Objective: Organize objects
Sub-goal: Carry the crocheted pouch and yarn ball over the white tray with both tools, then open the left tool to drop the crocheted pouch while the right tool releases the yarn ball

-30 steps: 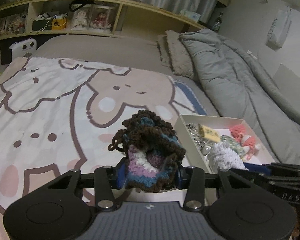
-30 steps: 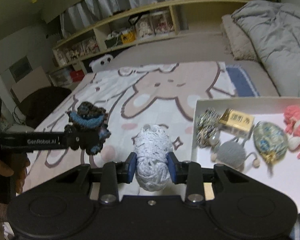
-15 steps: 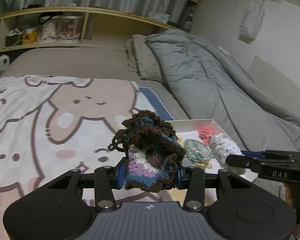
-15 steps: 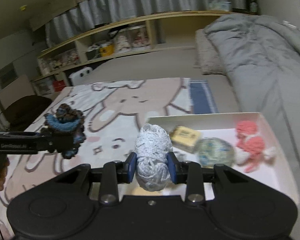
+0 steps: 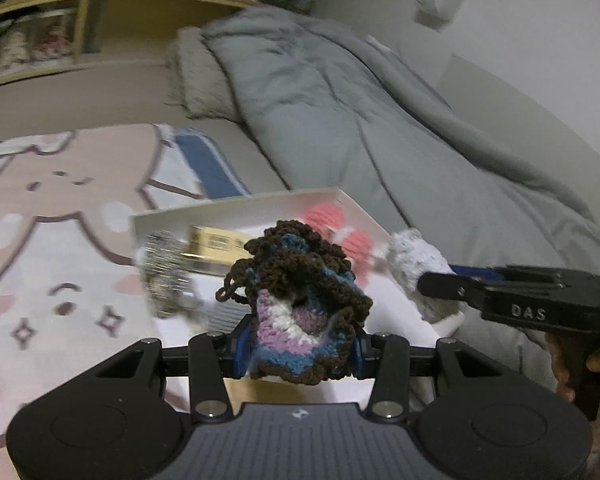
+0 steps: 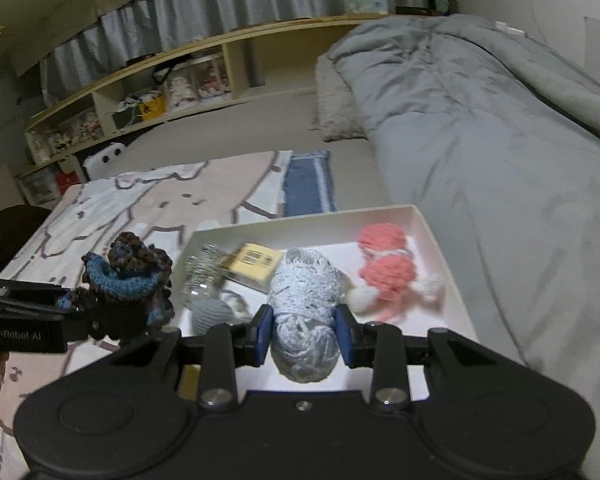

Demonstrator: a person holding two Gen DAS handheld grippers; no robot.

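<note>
Both grippers have swung over the white box (image 6: 440, 240), fingers clenching crocheted pouch (image 5: 300, 304) (left) and yarn ball (image 6: 304, 312).

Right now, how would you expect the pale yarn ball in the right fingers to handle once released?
The pale yarn ball looks soft, bulging between the fingers, so probably light. Its rounded shape might roll slightly inside the white box.

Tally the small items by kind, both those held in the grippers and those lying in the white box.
Crocheted or yarn pieces: 4, namely brown-blue pouch, pale yarn ball, pink crochet toy, grey crochet ball
Yellow box: 1
Silver patterned item, blurred: 1
Total: 6, with 2 held and 4 in the white box
</note>
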